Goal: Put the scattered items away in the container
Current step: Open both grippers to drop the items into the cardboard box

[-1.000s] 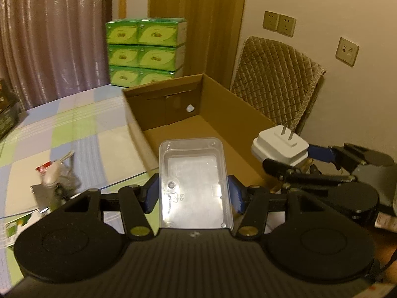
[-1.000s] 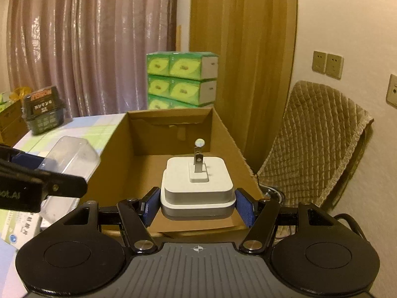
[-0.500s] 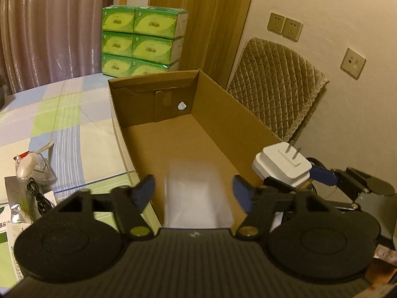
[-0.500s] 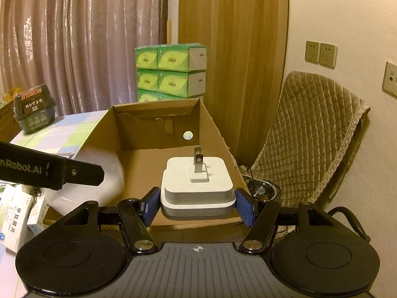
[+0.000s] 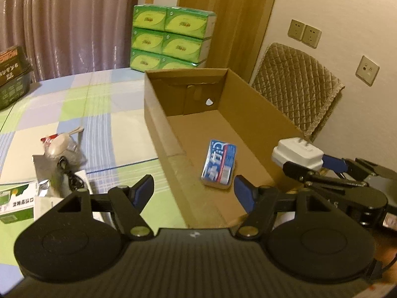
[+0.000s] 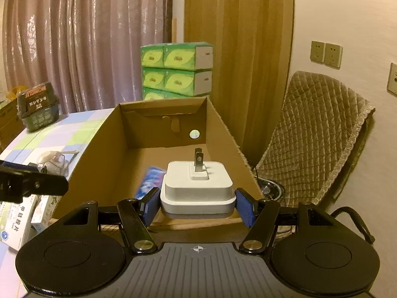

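Note:
An open cardboard box (image 5: 250, 109) stands on the checked tablecloth. On its floor lies a small clear plastic case with a blue label (image 5: 218, 164), label side up; in the right wrist view the case (image 6: 148, 181) is partly hidden behind the charger. My left gripper (image 5: 193, 190) hovers open above the box's near end, nothing between its blue pads. My right gripper (image 6: 197, 204) is shut on a white charger plug (image 6: 198, 186), prongs up, over the box's near right edge. The left wrist view shows the same charger (image 5: 296, 152) at the right.
Loose items lie left of the box: a crumpled clear bag (image 5: 62, 146), a silver pouch (image 5: 46, 173), a black cable (image 5: 72, 176) and medicine boxes (image 5: 17, 203). Green tissue boxes (image 5: 171, 42) are stacked behind. A quilted chair (image 6: 317, 134) stands right, a dark basket (image 6: 37, 109) far left.
My left gripper opened and let go of the clear plastic case, which dropped and now lies on the box floor. The right gripper kept still with the charger.

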`<state>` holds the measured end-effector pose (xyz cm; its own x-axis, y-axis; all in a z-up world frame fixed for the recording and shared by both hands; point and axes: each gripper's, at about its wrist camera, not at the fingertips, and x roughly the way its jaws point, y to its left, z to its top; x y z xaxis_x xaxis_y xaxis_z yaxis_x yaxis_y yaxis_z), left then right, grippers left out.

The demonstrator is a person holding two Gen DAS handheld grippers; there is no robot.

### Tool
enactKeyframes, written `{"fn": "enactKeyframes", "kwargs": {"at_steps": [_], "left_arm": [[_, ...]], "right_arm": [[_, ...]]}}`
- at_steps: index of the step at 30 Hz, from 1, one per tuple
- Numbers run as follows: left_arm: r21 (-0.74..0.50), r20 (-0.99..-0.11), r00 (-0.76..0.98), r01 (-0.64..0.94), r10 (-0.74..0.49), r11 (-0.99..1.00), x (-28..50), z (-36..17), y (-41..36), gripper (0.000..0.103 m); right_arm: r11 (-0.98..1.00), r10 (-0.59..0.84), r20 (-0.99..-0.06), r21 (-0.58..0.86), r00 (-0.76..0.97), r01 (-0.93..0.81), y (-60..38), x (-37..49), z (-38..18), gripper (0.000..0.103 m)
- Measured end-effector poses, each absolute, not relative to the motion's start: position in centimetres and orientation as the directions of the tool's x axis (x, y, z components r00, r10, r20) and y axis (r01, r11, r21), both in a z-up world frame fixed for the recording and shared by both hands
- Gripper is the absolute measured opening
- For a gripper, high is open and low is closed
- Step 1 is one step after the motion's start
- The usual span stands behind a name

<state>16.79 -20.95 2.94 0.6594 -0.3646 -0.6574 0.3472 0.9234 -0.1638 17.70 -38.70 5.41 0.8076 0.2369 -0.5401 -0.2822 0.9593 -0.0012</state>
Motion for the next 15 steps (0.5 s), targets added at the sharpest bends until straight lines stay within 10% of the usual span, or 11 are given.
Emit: {"fn": "enactKeyframes", "kwargs": {"at_steps": [4, 15], "left_arm": [[-0.163, -0.659, 0.662, 0.34, -0.358, 0.926, 16.3, 2.7, -20.3, 0.067], [-0.122, -0.669, 0.681, 0.293, -0.296, 0.948, 14.4, 2.3, -16.9, 0.067]], "right_arm": [[0.953, 0.25, -0.53, -0.014, 0.81, -0.304, -38.2, 17.5, 5.4, 0.083], [0.951, 0.259, -0.522, -0.009, 0.813, -0.309, -37.5, 16.1, 5.5, 0.083]]}}
